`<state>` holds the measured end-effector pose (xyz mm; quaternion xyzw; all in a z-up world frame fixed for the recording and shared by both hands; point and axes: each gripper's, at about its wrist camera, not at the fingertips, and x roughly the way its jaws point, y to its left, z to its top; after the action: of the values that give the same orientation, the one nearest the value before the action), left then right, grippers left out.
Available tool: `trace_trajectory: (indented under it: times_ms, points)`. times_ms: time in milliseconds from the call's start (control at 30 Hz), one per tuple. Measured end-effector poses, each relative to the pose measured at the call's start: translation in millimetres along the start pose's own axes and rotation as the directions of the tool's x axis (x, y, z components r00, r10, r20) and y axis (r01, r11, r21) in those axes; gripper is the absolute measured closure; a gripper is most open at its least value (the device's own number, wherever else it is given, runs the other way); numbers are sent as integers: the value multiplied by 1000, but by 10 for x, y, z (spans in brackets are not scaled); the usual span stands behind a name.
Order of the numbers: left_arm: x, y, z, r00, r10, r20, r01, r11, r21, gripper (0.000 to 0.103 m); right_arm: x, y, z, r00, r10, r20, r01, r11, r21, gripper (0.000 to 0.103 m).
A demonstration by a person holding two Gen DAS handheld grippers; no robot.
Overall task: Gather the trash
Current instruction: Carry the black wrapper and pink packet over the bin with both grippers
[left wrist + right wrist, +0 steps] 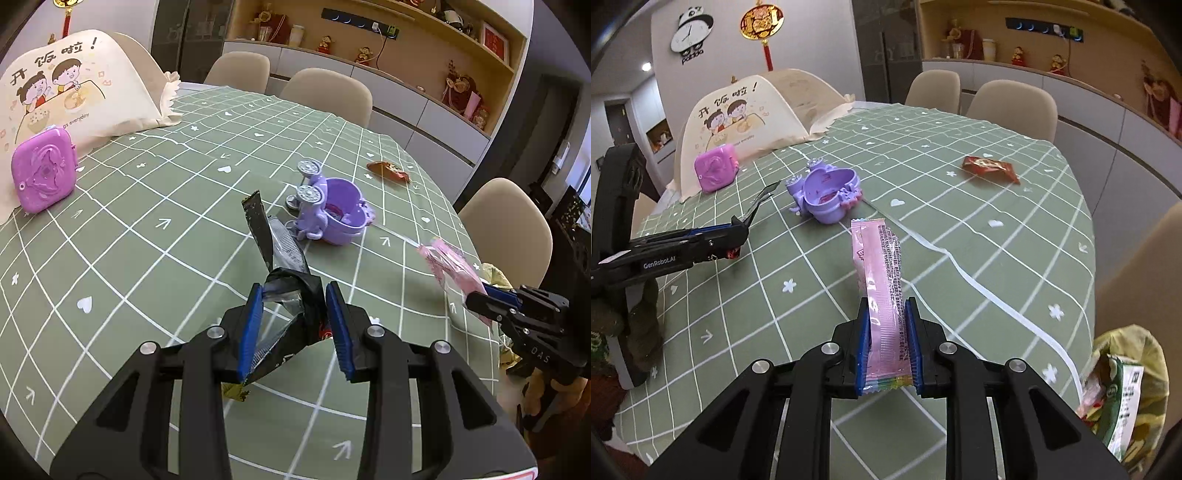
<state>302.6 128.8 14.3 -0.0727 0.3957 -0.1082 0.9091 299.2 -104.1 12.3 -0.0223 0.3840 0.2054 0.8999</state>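
Pink wrapper point(882, 295) upright lengthwise in right gripper point(886, 350).

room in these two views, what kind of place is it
Most likely a home dining room: a table under a green checked tablecloth, beige dining chairs around it, and a folding food cover standing on it.

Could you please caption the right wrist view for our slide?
Right gripper holds a pink wrapper above the green checked tablecloth.

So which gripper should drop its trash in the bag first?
Right, probably. The right gripper holds the pink wrapper, and the trash bag sits just beside it, past the table edge; the left gripper is farther away.
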Motion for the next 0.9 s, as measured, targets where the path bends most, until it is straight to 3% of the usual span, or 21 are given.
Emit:
trace_trajectory:
  times_ms: [400,900]
  points:
    - [-93,-804,-67,999,-22,24,19,994,104,70,-500,-482,-253,995,-34,94,30,998,48,84]
    - [247,-2289,-162,987,-155,-33,158,946,284,70,-1057,-1558,-948,978,-181,100,157,965,209,84]
